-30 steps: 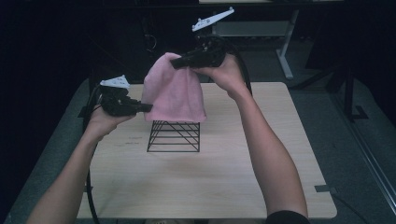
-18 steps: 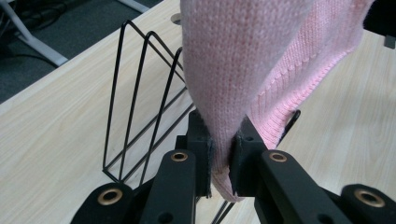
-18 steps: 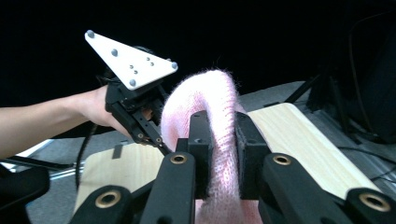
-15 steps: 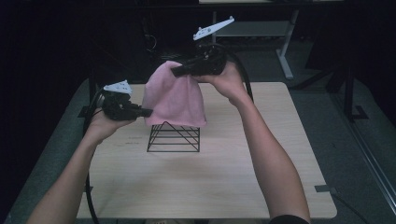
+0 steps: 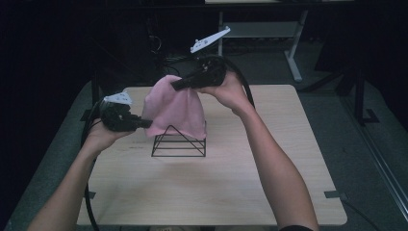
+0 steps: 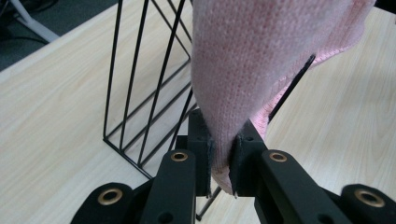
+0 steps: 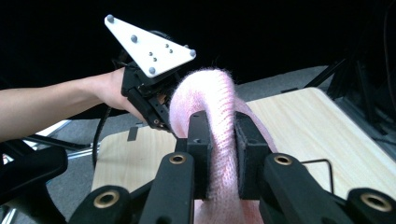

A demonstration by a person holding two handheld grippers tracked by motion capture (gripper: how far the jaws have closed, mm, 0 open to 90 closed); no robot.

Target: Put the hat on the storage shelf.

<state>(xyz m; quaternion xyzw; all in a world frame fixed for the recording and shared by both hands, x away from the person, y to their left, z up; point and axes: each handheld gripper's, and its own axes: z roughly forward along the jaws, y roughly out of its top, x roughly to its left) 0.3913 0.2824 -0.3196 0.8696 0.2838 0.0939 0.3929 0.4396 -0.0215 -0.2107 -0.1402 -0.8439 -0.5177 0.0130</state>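
Observation:
A pink knitted cloth (image 5: 173, 109) hangs stretched between my two grippers over a black wire rack (image 5: 179, 142) on the wooden table (image 5: 231, 178). My left gripper (image 5: 144, 123) is shut on the cloth's lower left edge; up close the pink cloth (image 6: 247, 60) is pinched between its pads, with the wire rack (image 6: 144, 93) just beyond. My right gripper (image 5: 177, 86) is shut on the cloth's top, higher and farther back. In its own view, the pink cloth (image 7: 217, 126) bunches between my right gripper (image 7: 219, 154) jaws. The cloth's lower part drapes over the rack's top.
The other hand's gripper with its grey three-cornered plate (image 7: 148, 44) shows beyond the cloth in the right gripper view. A grey table frame (image 5: 288, 43) stands on the floor behind the table. Black cables (image 5: 89, 144) trail off the table's left side.
Both grippers have sunk a little with the cloth, so it now lies lower over the wire rack. Both grips are unchanged.

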